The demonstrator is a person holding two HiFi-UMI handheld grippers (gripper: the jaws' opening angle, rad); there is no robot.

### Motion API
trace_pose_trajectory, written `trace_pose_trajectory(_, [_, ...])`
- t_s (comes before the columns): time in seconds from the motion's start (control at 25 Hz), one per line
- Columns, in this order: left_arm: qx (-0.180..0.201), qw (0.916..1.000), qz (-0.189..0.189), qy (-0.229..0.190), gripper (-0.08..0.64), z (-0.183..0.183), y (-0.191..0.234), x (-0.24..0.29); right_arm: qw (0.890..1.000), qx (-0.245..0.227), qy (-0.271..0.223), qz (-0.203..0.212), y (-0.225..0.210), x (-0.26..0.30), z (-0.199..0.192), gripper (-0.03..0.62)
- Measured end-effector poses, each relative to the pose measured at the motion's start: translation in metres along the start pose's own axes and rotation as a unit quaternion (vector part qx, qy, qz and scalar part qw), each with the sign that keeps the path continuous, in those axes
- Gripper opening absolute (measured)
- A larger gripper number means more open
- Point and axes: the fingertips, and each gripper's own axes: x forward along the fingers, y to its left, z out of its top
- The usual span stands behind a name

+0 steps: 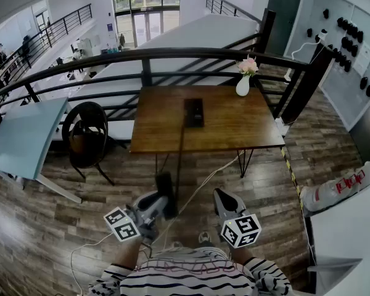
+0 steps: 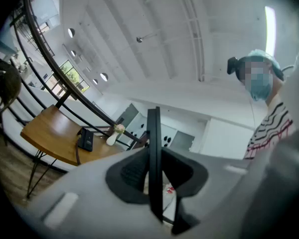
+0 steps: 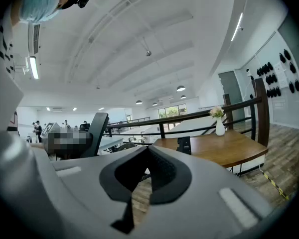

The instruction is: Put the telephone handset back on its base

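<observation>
The black telephone base (image 1: 194, 113) lies near the middle of the brown wooden table (image 1: 234, 128), well ahead of both grippers. My left gripper (image 1: 157, 203) is low over the floor, shut on the black handset (image 1: 166, 193), which stands upright between its jaws. In the left gripper view the handset (image 2: 153, 158) shows edge-on, pressed between the pads, with the base (image 2: 84, 139) far off on the table. A dark cord (image 1: 180, 159) runs from base to handset. My right gripper (image 1: 223, 201) is shut with nothing in it; its view shows the base (image 3: 184, 145) ahead.
A white vase with flowers (image 1: 243, 84) stands at the table's far right corner. A black railing (image 1: 172, 54) runs behind the table. A round black chair (image 1: 86, 134) and a light blue table (image 1: 24, 137) stand to the left. A white cable (image 1: 203, 184) lies on the wooden floor.
</observation>
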Motion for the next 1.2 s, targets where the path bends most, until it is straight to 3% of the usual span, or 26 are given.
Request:
trace_pose_trajectory(0.24, [-0.004,0.9997,-0.018,0.019,0.074,-0.007,0.006,0.014,1.000,0.015,-0.018,-0.012,-0.011,0.006,0.000,0.000])
trace_pose_trajectory(0.6, [-0.018,0.9996,-0.010,0.019,0.074,-0.006,0.046,0.046,0.999,0.004,-0.024,-0.027,-0.048,0.037,0.008,0.000])
trace_pose_trajectory(1.2, [-0.021,0.9994,0.028,0.001,0.074,0.015,0.133,0.179,0.999,0.004,-0.020,0.036,-0.168,0.134,0.046,0.000])
